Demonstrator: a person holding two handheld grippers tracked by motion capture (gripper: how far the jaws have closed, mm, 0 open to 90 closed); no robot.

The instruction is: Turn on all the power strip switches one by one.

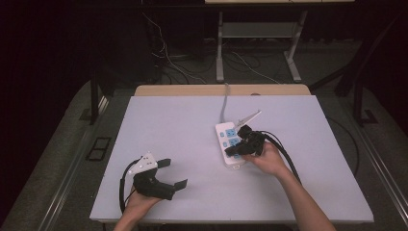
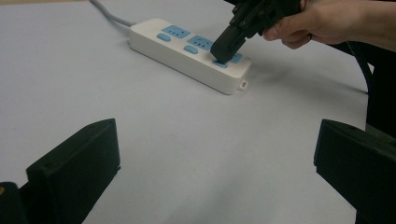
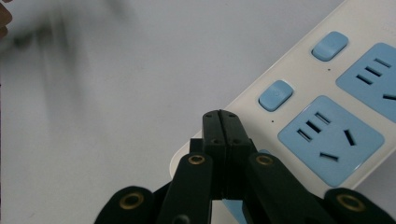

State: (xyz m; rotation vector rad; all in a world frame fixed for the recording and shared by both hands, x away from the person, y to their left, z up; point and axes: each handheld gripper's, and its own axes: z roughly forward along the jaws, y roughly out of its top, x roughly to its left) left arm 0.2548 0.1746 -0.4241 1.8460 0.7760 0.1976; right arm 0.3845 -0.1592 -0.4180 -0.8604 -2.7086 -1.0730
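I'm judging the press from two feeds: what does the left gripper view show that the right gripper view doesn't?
Left gripper view alone: the whole power strip with its grey cord, the hand holding the right gripper, whose tip sits on the end switch, and the left gripper, open. Right gripper view alone: the shut jaws close up and the socket slots. Both: the strip and the table.

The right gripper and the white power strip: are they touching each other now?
Touching. In the left gripper view, the closed tip of the right gripper presses on a blue button at the near end of the power strip, with no gap visible.
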